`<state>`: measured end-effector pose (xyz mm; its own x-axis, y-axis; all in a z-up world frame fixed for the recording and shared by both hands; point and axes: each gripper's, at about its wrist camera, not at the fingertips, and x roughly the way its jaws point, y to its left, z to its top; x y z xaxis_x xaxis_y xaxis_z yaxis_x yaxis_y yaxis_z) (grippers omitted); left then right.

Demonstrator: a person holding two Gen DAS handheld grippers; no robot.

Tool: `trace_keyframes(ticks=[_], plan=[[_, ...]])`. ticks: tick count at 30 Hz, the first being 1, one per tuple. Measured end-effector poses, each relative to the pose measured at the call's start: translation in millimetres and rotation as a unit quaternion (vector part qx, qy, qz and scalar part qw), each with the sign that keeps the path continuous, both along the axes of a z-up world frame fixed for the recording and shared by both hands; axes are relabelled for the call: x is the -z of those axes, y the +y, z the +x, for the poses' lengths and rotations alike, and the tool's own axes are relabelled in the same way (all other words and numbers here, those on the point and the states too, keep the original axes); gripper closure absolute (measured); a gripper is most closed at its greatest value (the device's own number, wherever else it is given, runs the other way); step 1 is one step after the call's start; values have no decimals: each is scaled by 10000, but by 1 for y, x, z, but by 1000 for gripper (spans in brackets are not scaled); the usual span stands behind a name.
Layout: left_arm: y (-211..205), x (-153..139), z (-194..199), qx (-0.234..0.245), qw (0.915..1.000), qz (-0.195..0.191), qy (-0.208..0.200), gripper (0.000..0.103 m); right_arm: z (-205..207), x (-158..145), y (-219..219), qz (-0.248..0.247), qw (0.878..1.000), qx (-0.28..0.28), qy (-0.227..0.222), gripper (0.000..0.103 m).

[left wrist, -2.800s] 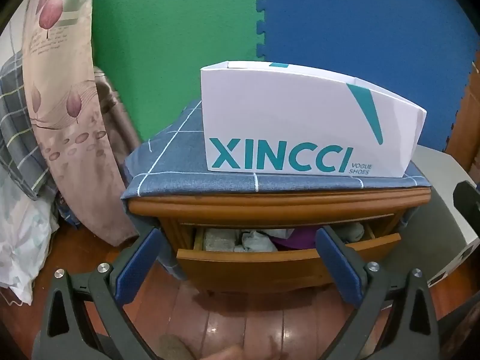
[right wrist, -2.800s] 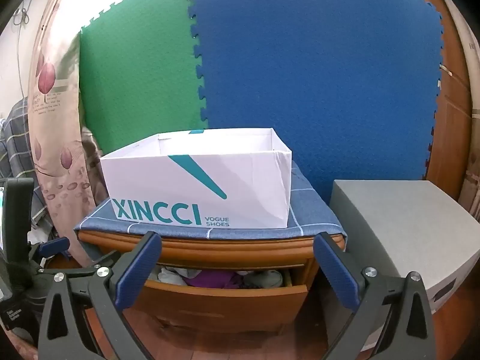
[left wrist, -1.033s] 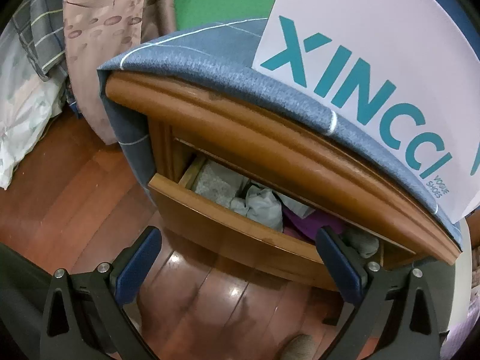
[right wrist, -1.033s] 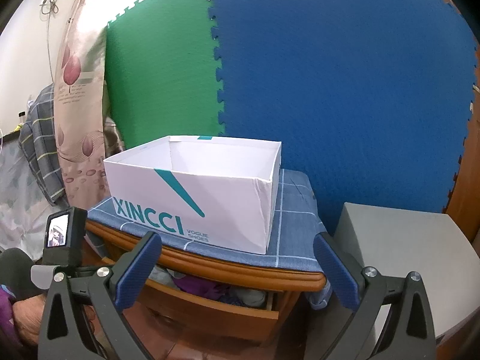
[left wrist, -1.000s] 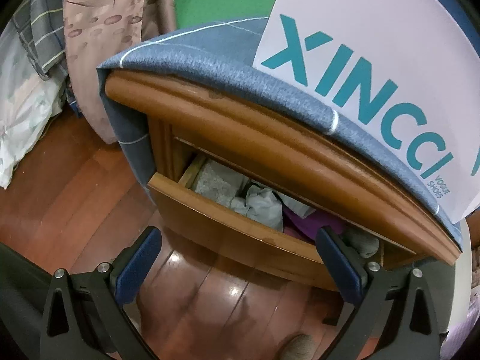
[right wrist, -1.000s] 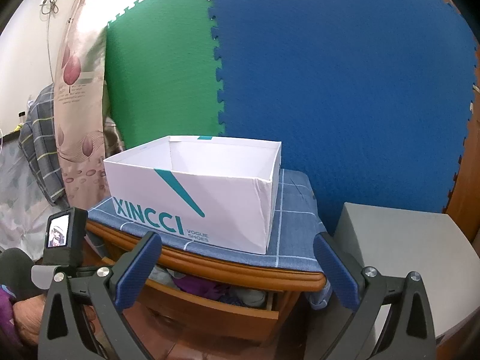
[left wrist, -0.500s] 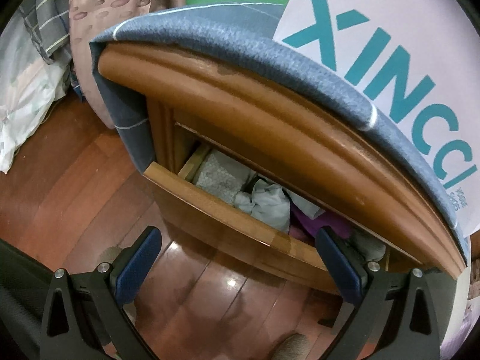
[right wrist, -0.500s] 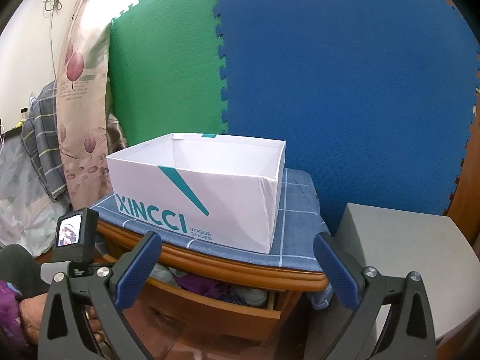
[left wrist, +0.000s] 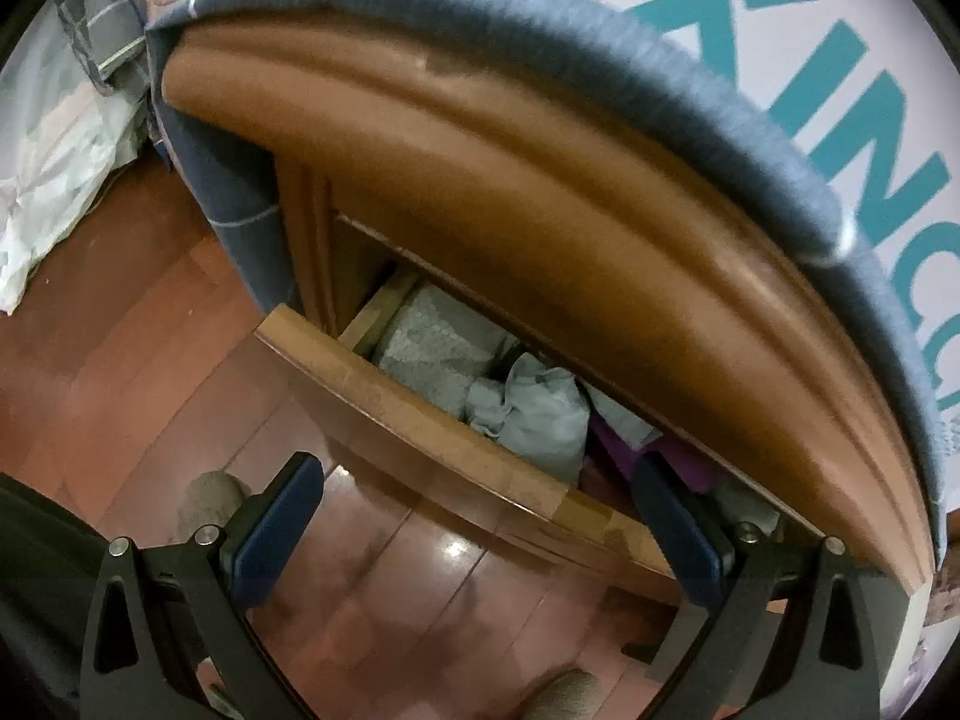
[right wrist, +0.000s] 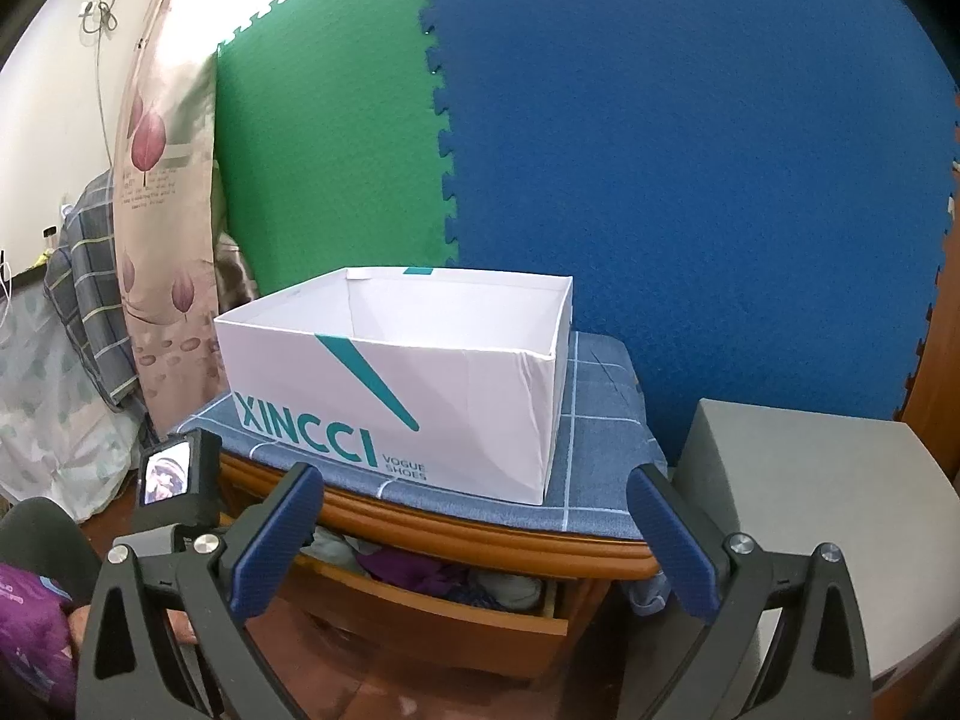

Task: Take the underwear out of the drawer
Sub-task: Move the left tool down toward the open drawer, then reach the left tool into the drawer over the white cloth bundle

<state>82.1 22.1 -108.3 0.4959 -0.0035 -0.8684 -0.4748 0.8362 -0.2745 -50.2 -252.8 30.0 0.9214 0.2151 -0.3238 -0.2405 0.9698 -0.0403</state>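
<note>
**Two open grippers, one drawer ajar**

Two grippers are in play, and neither holds anything: both have their jaws wide apart. The left gripper [left wrist: 474,516] hangs low, just in front of the drawer [left wrist: 420,414], tilted to look down into the narrow slot under the nightstand top [left wrist: 540,192]. That angle suits a reach into the gap, which is only partly pulled out. The right gripper [right wrist: 474,534] sits higher and farther back, facing the white box [right wrist: 408,396] on the blue cloth [right wrist: 600,468], probably where the clothes will go.

The left view alone shows the contents closely: grey bundles [left wrist: 528,414] packed at the near side, a purple piece [left wrist: 672,462] just behind the right finger. Which of these is underwear is hard to tell, as the frame is blurred. The right view alone shows the box is bare inside, and it catches the drawer from the front with the purple piece [right wrist: 414,570] in the middle. It also shows the left gripper's camera [right wrist: 174,480] beside the nightstand.
</note>
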Motion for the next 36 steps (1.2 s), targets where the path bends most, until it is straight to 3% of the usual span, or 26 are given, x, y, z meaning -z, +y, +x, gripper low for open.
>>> trace_keyframes(ticks=[11, 17, 21, 28, 32, 36], plan=[[5, 16, 13, -225, 9994, -165, 222, 2, 0, 0, 0, 8, 10000, -67, 11, 0], [12, 30, 19, -484, 9973, -472, 283, 3, 2, -1, -3, 96, 9999, -76, 53, 0], [12, 34, 18, -503, 9961, -719, -1, 6, 4, -1, -7, 216, 9997, -83, 109, 0], [7, 39, 14, -850, 9954, -385, -230, 4, 9, -1, -15, 470, 9985, -108, 248, 0], [7, 45, 7, -1152, 9919, -438, -309, 1, 11, 1, -18, 565, 9978, -128, 335, 0], [9, 55, -3, -1409, 9877, -670, -90, 0, 12, 2, -20, 649, 9970, -178, 392, 0]])
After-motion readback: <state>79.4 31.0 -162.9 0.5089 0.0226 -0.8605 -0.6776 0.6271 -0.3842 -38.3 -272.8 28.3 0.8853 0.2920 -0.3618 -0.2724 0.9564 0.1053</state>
